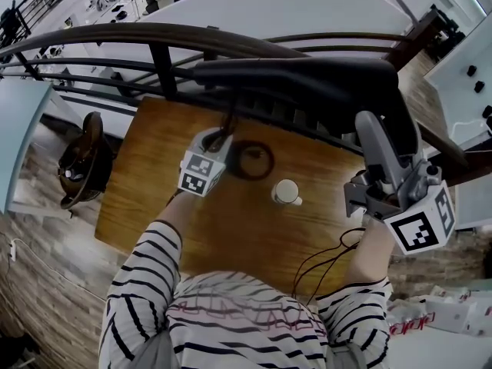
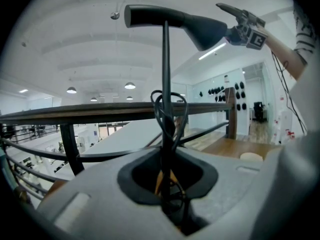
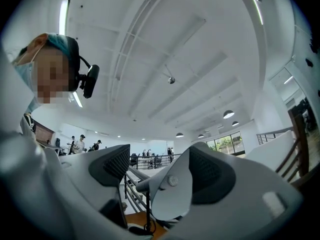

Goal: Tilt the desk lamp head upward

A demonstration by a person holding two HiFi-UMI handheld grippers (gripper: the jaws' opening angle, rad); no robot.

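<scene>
The black desk lamp head (image 1: 307, 79) stretches level above the wooden desk (image 1: 154, 175); its ring base (image 1: 252, 160) stands at the desk's far edge. My left gripper (image 1: 219, 138) (image 2: 167, 184) is shut on the thin lamp stem (image 2: 165, 69), low down where a cable loops round it. My right gripper (image 1: 373, 125) (image 2: 235, 24) reaches up to the wide right end of the lamp head (image 2: 165, 16). In the right gripper view the lamp head's pale end (image 3: 172, 189) sits between the right gripper's (image 3: 155, 169) jaws, against one jaw, with a narrow gap at the other.
A small white round cup (image 1: 286, 193) (image 2: 251, 157) stands on the desk right of the lamp base. A dark railing (image 1: 115, 41) runs just behind the desk. A dark chair (image 1: 81, 164) stands off the desk's left end. A black cable (image 1: 323, 260) hangs near my right sleeve.
</scene>
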